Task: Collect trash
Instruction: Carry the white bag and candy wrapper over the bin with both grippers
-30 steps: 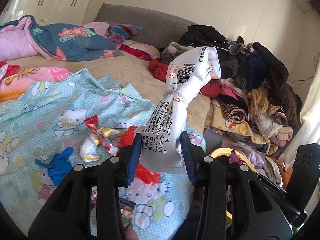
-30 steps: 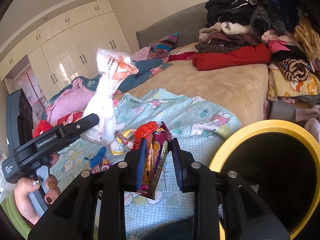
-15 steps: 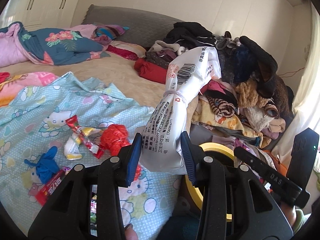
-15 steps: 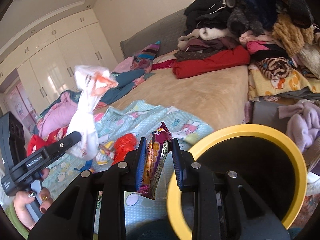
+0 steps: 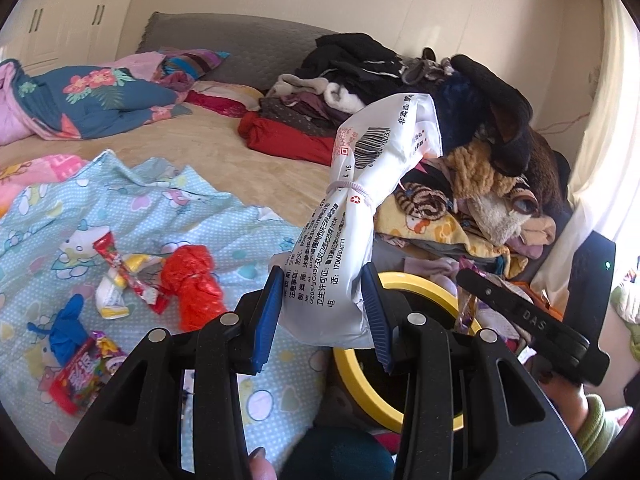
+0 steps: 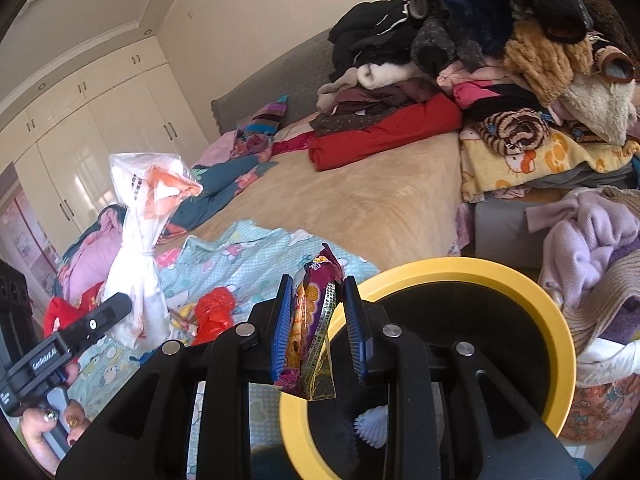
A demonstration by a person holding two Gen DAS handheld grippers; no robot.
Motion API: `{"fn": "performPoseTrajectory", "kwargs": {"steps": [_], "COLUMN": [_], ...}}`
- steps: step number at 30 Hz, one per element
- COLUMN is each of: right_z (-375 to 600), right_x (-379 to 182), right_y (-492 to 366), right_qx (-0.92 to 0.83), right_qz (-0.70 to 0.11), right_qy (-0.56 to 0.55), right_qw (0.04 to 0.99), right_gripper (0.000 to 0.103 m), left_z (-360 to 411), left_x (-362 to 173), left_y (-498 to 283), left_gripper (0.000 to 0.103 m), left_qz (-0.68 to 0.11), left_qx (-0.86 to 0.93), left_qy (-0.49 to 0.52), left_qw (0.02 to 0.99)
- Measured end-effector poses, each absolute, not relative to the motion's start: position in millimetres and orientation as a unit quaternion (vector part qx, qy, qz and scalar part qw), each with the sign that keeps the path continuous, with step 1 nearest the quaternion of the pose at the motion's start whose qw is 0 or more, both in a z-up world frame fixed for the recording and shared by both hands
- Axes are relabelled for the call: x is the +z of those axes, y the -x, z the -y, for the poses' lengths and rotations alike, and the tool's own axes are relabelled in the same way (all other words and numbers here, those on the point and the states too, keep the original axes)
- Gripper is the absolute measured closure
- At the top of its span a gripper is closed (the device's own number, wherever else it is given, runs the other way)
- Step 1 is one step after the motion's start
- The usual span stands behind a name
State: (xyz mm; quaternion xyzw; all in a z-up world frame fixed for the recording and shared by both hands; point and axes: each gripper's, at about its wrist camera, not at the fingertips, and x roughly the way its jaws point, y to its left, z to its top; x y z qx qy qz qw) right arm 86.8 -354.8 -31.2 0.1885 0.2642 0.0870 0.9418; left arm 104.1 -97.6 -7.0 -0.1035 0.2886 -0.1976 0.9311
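Trash held in both grippers above the yellow-rimmed bin (image 6: 562,332), ready for dropping.
Left gripper (image 5: 322,314) clamps a tied white bag (image 5: 344,240) at frame centre; right gripper (image 6: 318,330) pinches a snack wrapper (image 6: 314,320) over the rim; more wrappers (image 5: 120,280) lie lower left on the bedsheet (image 5: 224,220).

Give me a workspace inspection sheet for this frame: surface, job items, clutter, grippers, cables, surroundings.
Surface: bed with tan cover and a blue cartoon blanket spread over its near part.
Job's things: yellow-rimmed bin beside the bed; white printed bag and purple snack wrapper held up; red crumpled bag, blue scrap and candy wrappers lie on the blanket.
Clutter: clothes pile at the far side.
Grippers: left gripper shut on the white printed bag; right gripper shut on the purple snack wrapper, at the bin rim.
Cables: nothing seen.
Surroundings: white wardrobes, grey headboard.
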Motion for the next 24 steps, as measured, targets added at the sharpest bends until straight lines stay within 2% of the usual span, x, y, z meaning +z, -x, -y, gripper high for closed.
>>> {"fn": "performPoseTrajectory", "kwargs": {"steps": [24], "right_z": [413], "right_x": [-55], "right_y": [-88], "right_qx": [0.022], "right_qz": [-0.279], "right_qy": [-0.222], "right_qw": [0.934], "right_gripper": [0.078], "left_z": [167], "left_x": [-43], "left_y": [-107], "left_gripper": [0.071], "left_qz": [-0.349], "left_qx": [-0.247], "left_qy": [0.065], "left_qw": [0.902]}}
